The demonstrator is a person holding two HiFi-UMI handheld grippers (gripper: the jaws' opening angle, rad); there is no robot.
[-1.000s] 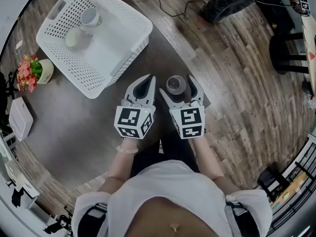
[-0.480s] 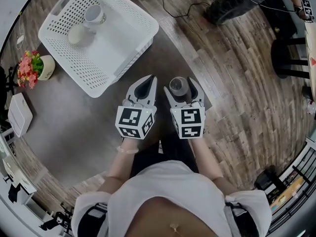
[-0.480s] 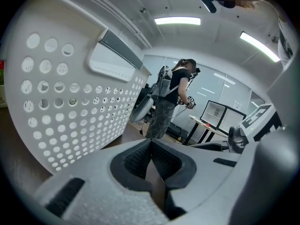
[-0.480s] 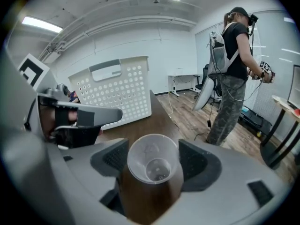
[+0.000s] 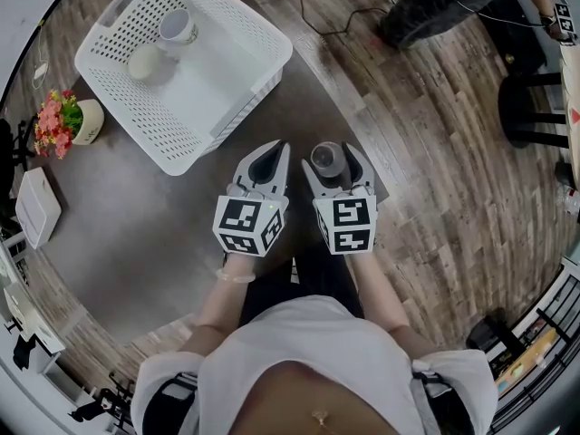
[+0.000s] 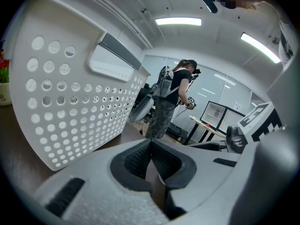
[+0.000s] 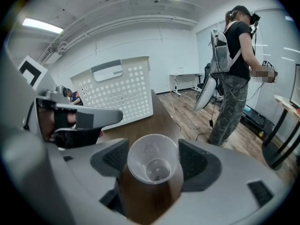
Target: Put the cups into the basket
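At the near edge of a dark table (image 5: 163, 234), the right gripper (image 5: 332, 163) is closed on a clear plastic cup (image 7: 153, 165), one jaw pressed to each side of it. The cup stands upright with its mouth open upward. Just beside it, the left gripper (image 6: 151, 146) has its jaws brought together with nothing between them, tips pointing toward the basket. The marker cubes of the two grippers sit side by side in front of the person's torso, the two tools nearly touching.

Farther out and to the left, the white perforated basket (image 5: 237, 27) rests on the same table, well apart from the held cup. Two cups are inside it, near its far corner: a white cup (image 5: 177, 27) and, close beside it, a pale cup (image 5: 143, 62). A small pot of pink and red flowers (image 5: 63, 125) stands just outside the basket's left wall, with a flat white box (image 5: 36, 208) nearer the table's left edge. Beyond the table, on the wood floor, another person (image 7: 234, 55) stands with back turned
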